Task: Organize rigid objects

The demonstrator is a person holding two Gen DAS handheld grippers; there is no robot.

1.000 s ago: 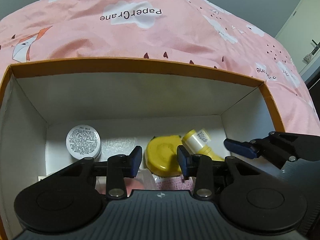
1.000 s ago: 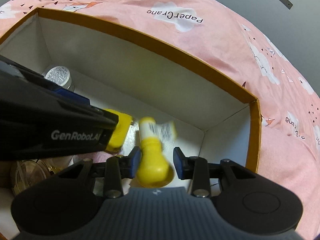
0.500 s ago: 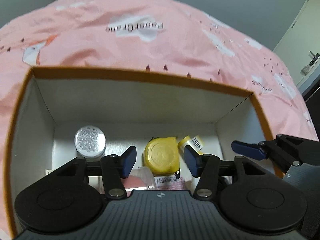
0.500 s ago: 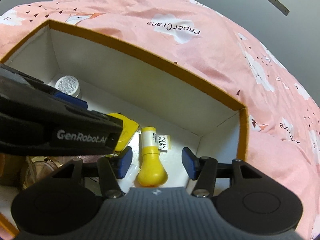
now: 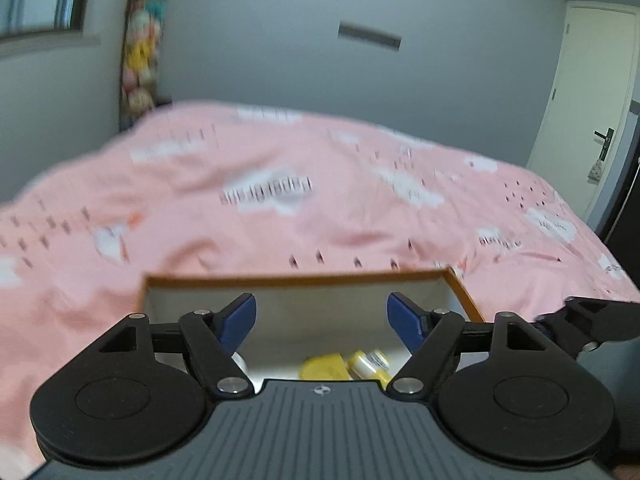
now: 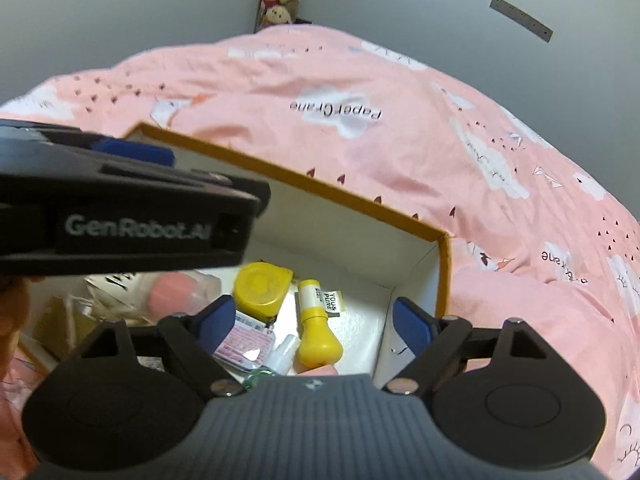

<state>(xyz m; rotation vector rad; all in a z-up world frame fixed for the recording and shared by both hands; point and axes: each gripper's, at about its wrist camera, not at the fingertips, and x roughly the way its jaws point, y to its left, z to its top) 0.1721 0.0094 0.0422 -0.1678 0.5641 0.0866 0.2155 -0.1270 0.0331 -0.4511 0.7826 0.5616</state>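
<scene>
An orange-rimmed white box [image 6: 443, 268] lies on the pink bed and holds a yellow bulb-shaped bottle [image 6: 316, 328], a yellow round case [image 6: 260, 289], a pink packet [image 6: 244, 343] and a small clear bottle [image 6: 280, 356]. My right gripper [image 6: 312, 322] is open and empty above the box's right end. My left gripper [image 5: 322, 320] is open and empty, raised above the box [image 5: 296, 280]; the yellow case [image 5: 322, 367] and bottle [image 5: 366, 362] show below it. The left gripper also shows in the right wrist view [image 6: 132, 152].
The pink bedspread [image 6: 400, 152] with cloud prints spreads all around the box. Grey walls stand behind it. A hanging column of plush toys [image 5: 142, 52] is at the back left and a white door [image 5: 592, 92] at the right.
Both grippers have risen and pulled back from the box. The right gripper has let go of the yellow bulb bottle, which now lies in the box. Both jaws have opened wider.
</scene>
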